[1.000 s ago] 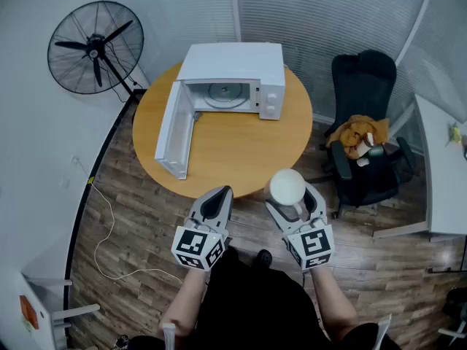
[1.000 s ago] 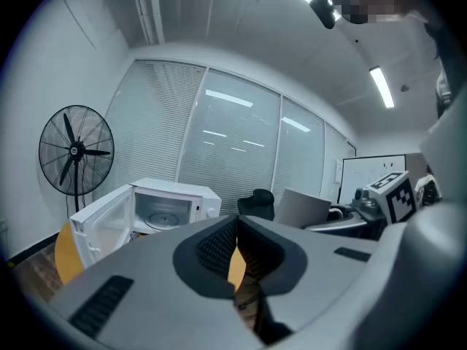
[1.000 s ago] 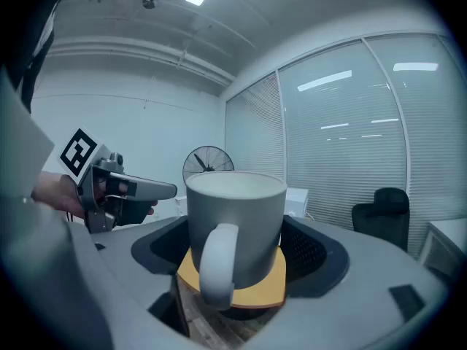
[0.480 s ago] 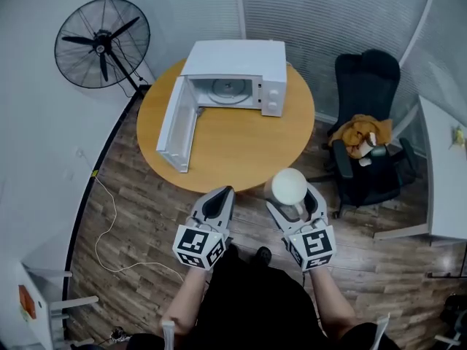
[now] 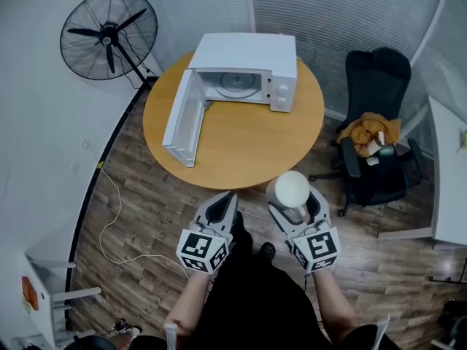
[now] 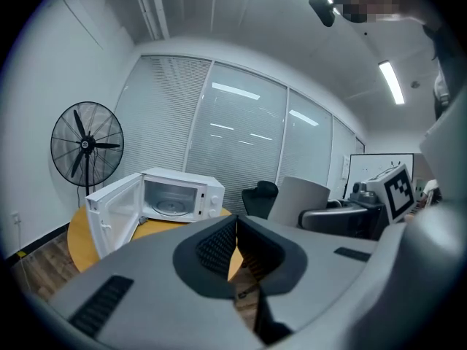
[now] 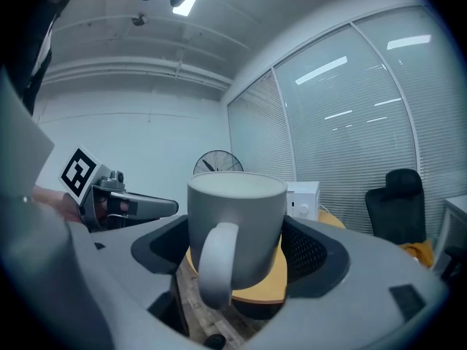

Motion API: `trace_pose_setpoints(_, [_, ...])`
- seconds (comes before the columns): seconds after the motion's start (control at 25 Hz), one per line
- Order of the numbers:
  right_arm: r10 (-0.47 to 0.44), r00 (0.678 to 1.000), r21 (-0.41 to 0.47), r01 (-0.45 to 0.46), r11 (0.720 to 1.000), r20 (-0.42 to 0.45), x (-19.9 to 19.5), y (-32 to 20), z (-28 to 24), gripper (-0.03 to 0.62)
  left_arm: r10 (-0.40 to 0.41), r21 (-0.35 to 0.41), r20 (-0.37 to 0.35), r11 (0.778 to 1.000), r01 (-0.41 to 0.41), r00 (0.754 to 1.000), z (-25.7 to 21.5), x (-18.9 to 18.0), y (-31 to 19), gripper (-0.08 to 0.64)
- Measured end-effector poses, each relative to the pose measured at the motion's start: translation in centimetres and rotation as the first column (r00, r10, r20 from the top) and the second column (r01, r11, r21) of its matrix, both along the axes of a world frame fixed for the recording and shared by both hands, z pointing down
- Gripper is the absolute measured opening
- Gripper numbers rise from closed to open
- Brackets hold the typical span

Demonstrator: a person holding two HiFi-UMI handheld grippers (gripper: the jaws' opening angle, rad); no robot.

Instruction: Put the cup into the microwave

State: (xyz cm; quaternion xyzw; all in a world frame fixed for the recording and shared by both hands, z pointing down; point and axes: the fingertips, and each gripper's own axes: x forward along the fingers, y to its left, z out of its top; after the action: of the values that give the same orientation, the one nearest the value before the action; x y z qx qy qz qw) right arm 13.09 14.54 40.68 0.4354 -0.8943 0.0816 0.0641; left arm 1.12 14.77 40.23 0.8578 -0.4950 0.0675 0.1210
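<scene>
Black fan (image 5: 109, 33) blades on a stand fill the upper left of the head view. Below the fan, a thin white cable (image 5: 109, 224) loops over the wood-plank floor (image 5: 146, 195).

Right of the fan, in the upper middle of the frame, is a round wooden table (image 5: 241, 148). A white microwave (image 5: 248, 53) sits at the table's far side. Its door (image 5: 182, 115) is swung wide open toward the left, and the round turntable shows inside.

In the lower middle, the left gripper (image 5: 227, 194) is held over the floor just short of the table's near rim. It is clenched, and in its own view the two dark pads meet tip to tip.

Just right of it, the right gripper (image 5: 294, 200) is grasping the pale cup (image 5: 290, 187), with one jaw on each side of the cup's wall. The cup is upright in the air at the table's near edge, well apart from the microwave. In the right gripper view its handle points back toward the camera.

Further right is a black office chair (image 5: 379, 71) with a brown bundle (image 5: 368, 131) on its seat. A white desk (image 5: 446, 173) runs down the right edge of the frame.
</scene>
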Motion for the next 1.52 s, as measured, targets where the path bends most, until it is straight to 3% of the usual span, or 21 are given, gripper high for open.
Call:
trace_pose_setpoints(0.36, [-0.02, 0.999, -0.01, 0.02, 1.0, -0.03, -1.6, -2.2, 0.2, 0.4, -0.013, -0.015, -0.015, 1.0, 0.012, 1.0, 0.8, -1.8, -2.4, -0.002])
trace_pose_setpoints(0.96, [-0.003, 0.998, -0.008, 0.003, 1.0, -0.065, -4.8, -9.8, -1.1, 0.4, 0.053, -0.008, -0.054, 0.999, -0.054, 0.997, 0.4, -3.1, -10.8, -0.002])
trace_pose_setpoints(1.52, [0.054, 0.995, -0.03, -0.056, 0.998, -0.086, -9.0, -17.3, 0.3, 0.4, 0.09, -0.012, -0.069, 0.996, -0.092, 0.993, 1.0, -7.4, -17.9, -0.002])
